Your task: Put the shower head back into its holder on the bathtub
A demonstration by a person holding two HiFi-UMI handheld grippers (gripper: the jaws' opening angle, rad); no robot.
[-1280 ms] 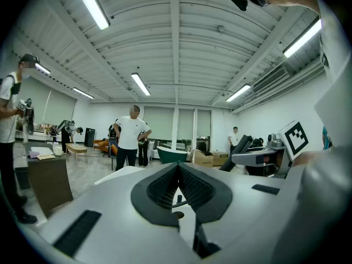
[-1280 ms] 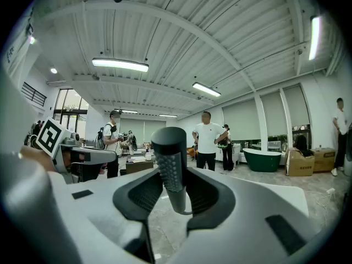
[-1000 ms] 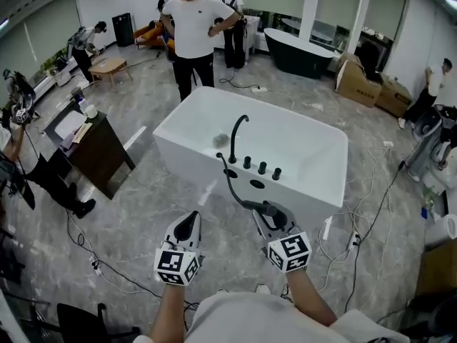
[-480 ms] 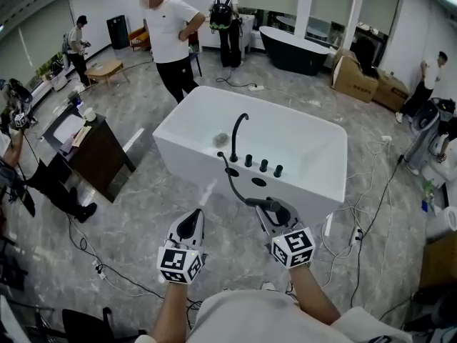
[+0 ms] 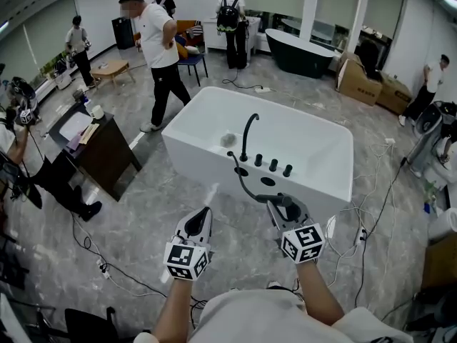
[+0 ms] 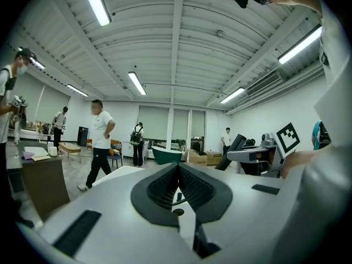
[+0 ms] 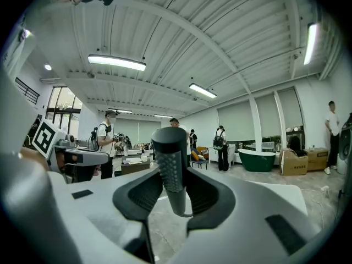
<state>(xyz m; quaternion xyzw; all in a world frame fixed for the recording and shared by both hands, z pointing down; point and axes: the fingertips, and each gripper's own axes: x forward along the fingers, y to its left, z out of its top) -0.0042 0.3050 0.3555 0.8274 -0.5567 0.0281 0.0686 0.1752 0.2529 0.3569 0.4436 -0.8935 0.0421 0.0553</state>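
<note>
**Desk:** Where is the shower head in this one?

**Photographer:** Pictured: the right tongs [image 5: 285, 208] clamp the dark shower head [image 7: 169, 166] by its ribbed handle, just short of the white bathtub [image 5: 214, 104]. Its hose [image 5: 245, 183] loops from the near rim to the tongs. The holder [image 5: 268, 181], a dark oval opening on that rim, lies at eleven o'clock from the head, near but apart. The left tongs [image 5: 203, 217] are pressed together and carry nothing, at nine o'clock from the right pair.

**Desk:** What could go wrong from here?

**Photographer:** The hose, in my judgement. It is bent tight and may twist the head off line near the opening, so the tip catches the rim instead of dropping in. The handle is round, and a loose bite could let it roll. Three knobs [image 5: 273, 165] sit just beyond the holder at twelve o'clock, with the curved spout [image 5: 247, 131] at eleven. An overshoot would knock them.

**Desk:** And around it?

**Photographer:** Cables [image 5: 371, 191] trail over the floor at three o'clock, a tripping risk. A person in a white shirt [image 5: 158, 38] walks at ten o'clock beyond the tub. A dark counter [image 5: 107, 148] with papers stands at nine. Nothing lies between head and holder.
</note>
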